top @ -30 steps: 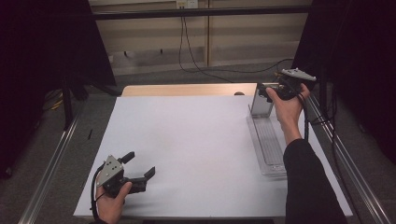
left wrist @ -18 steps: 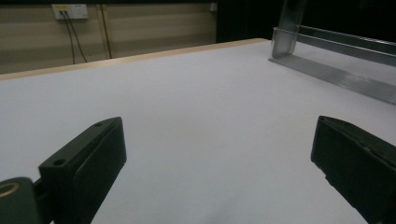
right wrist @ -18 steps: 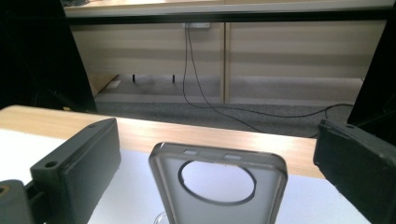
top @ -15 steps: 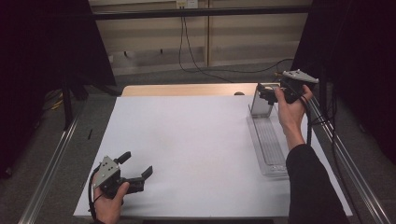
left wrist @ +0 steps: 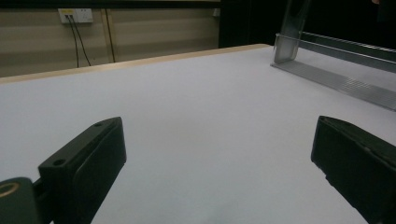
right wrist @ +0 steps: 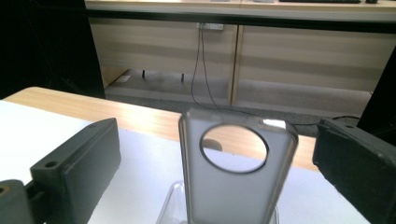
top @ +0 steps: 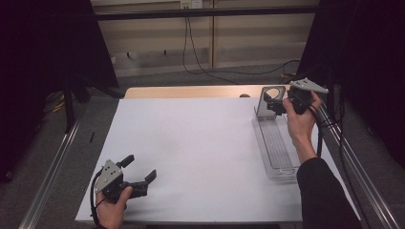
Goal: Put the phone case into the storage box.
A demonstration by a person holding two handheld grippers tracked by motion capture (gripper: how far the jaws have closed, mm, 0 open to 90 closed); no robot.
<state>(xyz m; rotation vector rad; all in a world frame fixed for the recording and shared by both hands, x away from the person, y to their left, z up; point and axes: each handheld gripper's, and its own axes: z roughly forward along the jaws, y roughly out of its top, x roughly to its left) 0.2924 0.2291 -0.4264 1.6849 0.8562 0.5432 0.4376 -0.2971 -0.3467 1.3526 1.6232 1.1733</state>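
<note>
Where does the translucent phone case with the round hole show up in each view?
High view: phone case upright at the far end of the clear tray, right side, beside the right claw.
Left gripper view: phone case top right, cut off above.
Right gripper view: phone case centre, between open jaws.
Shared landmark: wall cable.

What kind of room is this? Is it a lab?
Probably a lab or test room. A plain white table stands fenced by dark curtains, cables hang from a wall socket, and a person's hands hold a left gripper and a right gripper.
</note>
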